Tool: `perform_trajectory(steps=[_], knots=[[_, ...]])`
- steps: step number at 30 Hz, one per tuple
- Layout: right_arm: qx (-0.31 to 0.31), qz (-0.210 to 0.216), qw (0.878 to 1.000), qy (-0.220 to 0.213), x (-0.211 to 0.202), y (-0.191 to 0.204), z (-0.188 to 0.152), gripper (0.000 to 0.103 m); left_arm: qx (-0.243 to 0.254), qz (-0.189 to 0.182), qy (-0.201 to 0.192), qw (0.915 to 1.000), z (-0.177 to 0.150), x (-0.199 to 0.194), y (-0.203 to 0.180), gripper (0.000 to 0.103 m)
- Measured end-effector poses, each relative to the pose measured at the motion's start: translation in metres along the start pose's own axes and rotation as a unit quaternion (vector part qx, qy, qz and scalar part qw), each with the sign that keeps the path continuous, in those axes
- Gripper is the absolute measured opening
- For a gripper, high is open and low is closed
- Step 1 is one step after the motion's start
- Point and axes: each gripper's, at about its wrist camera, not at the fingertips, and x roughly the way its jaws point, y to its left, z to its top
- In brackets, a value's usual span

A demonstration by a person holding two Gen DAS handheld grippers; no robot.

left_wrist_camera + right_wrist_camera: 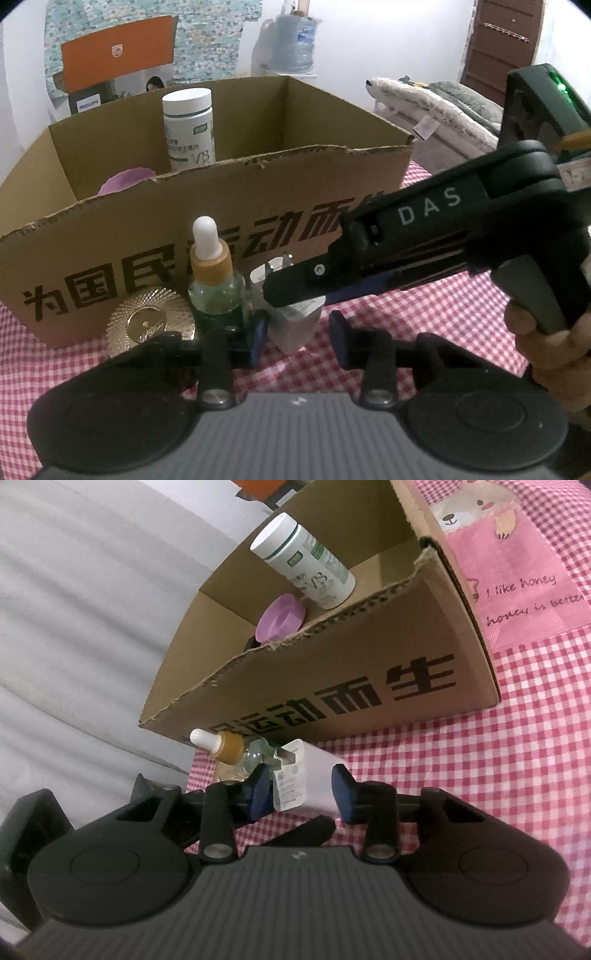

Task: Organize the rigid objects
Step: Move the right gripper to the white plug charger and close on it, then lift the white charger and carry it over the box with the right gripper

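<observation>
The open brown cardboard box (207,206) is set on the pink-and-white checked cloth (424,306); a white cylindrical bottle (189,127) and a purple round lid (125,180) are held inside. At the box's 6 o'clock, the green glass dropper bottle (216,291) and the white rectangular plug adapter (310,782) are stood side by side. The left gripper (297,338) is pitched downward with the adapter between its jaws; contact cannot be told. The right gripper (301,794), entering from 3 o'clock in a hand (546,354), is closed on the adapter.
</observation>
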Motion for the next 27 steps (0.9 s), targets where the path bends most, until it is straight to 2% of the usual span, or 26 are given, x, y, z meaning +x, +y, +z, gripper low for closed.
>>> perform_trajectory(steps=[20, 27], knots=[[0.012, -0.018, 1.0, -0.006, -0.026, -0.009, -0.018, 0.033, 0.016, -0.025, 0.004, 0.9995, -0.005, -0.003, -0.023, 0.035], [0.013, -0.016, 1.0, -0.007, -0.026, -0.011, -0.019, 0.034, 0.025, -0.016, 0.005, 0.9996, -0.005, 0.002, -0.023, 0.035]])
